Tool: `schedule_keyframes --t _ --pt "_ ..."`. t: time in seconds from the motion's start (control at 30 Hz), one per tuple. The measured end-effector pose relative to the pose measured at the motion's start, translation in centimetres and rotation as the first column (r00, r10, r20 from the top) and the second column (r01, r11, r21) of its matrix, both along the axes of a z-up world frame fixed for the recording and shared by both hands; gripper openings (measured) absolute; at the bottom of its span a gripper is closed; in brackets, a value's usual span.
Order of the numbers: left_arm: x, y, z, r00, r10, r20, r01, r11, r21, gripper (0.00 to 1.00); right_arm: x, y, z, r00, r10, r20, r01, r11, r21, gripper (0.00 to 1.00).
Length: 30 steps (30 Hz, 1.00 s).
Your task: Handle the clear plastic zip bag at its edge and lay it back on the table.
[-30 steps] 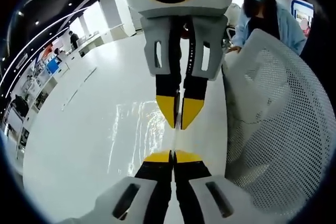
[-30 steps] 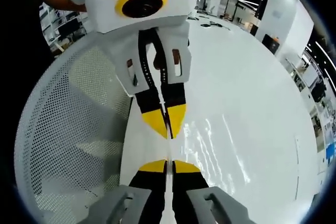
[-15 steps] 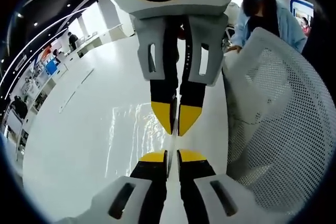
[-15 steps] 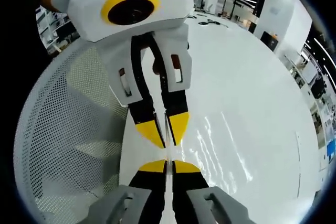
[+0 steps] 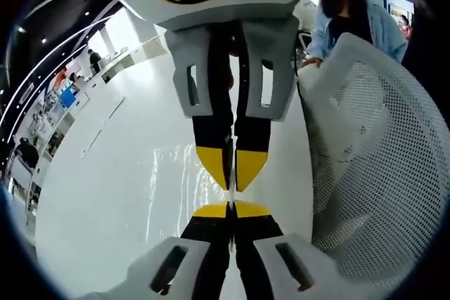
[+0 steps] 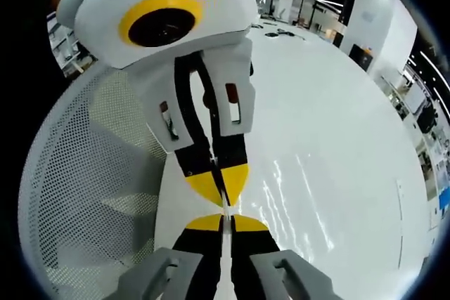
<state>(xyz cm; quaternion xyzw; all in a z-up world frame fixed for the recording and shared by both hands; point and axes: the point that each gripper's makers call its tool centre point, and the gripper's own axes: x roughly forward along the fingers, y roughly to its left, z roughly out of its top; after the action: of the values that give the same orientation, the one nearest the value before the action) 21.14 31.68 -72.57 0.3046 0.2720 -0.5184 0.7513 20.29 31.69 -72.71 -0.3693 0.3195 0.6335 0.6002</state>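
Observation:
The clear plastic zip bag [image 5: 177,173] shows as a glinting, wrinkled sheet just over the white table [image 5: 98,201]; its thin edge runs between both pairs of yellow-tipped jaws. In the left gripper view, my left gripper [image 5: 230,209] rises from the bottom, shut on that edge. The right gripper [image 5: 233,171] comes down from the top, tip to tip with it and also shut on the edge. In the right gripper view, my right gripper [image 6: 225,222] pinches the bag [image 6: 292,187] edge, and the left gripper [image 6: 217,185] meets it from above.
A white mesh chair back [image 5: 373,152] stands close beside the table edge, also seen as the mesh chair [image 6: 84,180]. A person in a light blue top [image 5: 351,22] stands behind it. The white table [image 6: 344,103] stretches far out, with desks and people in the distance.
The two grippers have drawn closer, their tips now almost touching. The left gripper's jaws, slightly parted half a second ago, are shut together again.

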Motion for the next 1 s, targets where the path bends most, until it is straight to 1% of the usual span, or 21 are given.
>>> schedule_keyframes --t 0.23,0.33,0.53,1.0 --pt "-0.1 -0.2 -0.2 1.0 -0.017 0.0 0.017 1.0 0.01 0.0 0.0 -0.2 -0.2 1.0 0.0 -0.004 0.0 1.0 0.003 0.0" --pt "-0.1 -0.2 -0.3 1.0 -0.009 -0.012 0.009 1.0 0.004 0.0 -0.1 -0.3 -0.1 1.0 -0.006 -0.007 0.006 1.0 0.006 0.0" --pt "0.1 -0.1 -0.5 1.0 0.007 -0.015 -0.006 1.0 0.009 0.0 -0.2 -0.5 -0.3 1.0 -0.012 -0.01 0.012 1.0 0.007 0.0" --pt "0.1 -0.1 -0.7 1.0 0.004 -0.019 -0.004 1.0 0.02 0.0 0.1 -1.2 -0.5 1.0 -0.021 -0.008 0.021 1.0 0.007 0.0"
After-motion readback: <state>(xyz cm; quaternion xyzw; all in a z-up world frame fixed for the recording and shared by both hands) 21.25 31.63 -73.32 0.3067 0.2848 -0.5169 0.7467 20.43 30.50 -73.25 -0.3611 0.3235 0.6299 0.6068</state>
